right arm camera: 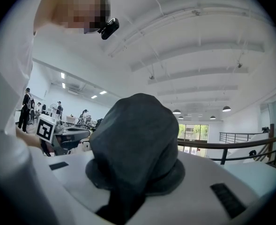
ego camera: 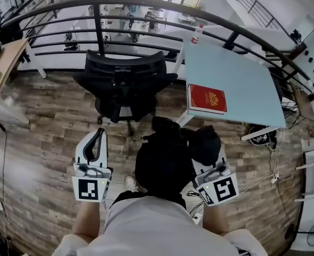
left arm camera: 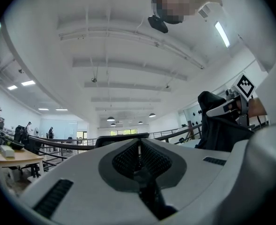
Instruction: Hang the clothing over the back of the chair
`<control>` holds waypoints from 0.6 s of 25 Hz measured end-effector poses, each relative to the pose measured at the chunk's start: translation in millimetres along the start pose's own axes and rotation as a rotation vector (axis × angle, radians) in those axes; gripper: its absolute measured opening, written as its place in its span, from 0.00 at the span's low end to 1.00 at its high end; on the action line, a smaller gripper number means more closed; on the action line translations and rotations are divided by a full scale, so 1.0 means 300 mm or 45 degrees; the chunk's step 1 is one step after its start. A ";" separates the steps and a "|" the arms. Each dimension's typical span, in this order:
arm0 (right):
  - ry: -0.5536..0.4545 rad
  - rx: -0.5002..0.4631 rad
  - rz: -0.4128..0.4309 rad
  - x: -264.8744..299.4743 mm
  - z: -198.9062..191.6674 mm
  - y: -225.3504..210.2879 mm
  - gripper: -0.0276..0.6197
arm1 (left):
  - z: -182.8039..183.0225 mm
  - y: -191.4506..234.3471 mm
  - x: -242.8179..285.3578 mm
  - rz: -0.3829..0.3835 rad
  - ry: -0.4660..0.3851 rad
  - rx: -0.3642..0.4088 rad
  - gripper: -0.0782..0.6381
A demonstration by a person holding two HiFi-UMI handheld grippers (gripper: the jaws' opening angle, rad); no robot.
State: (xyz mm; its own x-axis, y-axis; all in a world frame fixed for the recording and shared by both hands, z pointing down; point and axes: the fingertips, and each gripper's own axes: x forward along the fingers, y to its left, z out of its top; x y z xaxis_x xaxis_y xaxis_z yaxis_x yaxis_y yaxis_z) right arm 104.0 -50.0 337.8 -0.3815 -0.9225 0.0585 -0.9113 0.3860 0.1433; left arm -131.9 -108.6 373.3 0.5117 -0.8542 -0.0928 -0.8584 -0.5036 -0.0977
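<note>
A dark garment (right arm camera: 138, 139) is bunched over my right gripper (right arm camera: 137, 184), whose jaws are shut on it. In the head view the same garment (ego camera: 203, 143) hides that gripper's fingertips, to the right of the person's head. The black office chair (ego camera: 126, 81) stands ahead on the wood floor with its back towards the railing, apart from both grippers. My left gripper (ego camera: 97, 137) is held to the left at the same height, with its pads (left arm camera: 128, 161) closed together and nothing between them. The left gripper view shows the garment (left arm camera: 217, 125) hanging at the right.
A light blue table (ego camera: 242, 84) stands to the right of the chair, with a red book (ego camera: 206, 98) and a bottle (ego camera: 196, 33) on it. A black curved railing (ego camera: 146, 4) runs behind the chair. A wooden desk (ego camera: 2, 63) is at the far left.
</note>
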 end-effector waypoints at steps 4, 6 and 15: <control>0.001 -0.002 0.034 0.041 -0.008 -0.039 0.21 | -0.001 -0.027 0.063 -0.009 0.005 0.010 0.16; -0.002 -0.004 0.065 0.060 -0.013 -0.056 0.21 | 0.003 -0.039 0.086 0.001 0.010 0.027 0.16; -0.068 -0.009 0.239 0.127 0.004 -0.149 0.21 | 0.064 -0.085 0.149 0.143 0.000 0.112 0.16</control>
State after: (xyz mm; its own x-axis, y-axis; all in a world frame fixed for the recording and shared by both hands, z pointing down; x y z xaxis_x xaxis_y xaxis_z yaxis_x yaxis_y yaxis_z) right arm 130.2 -102.4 332.5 -0.5526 -0.8328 0.0323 -0.8223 0.5511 0.1419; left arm -86.5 -131.6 352.6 0.4128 -0.9044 -0.1080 -0.9036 -0.3918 -0.1735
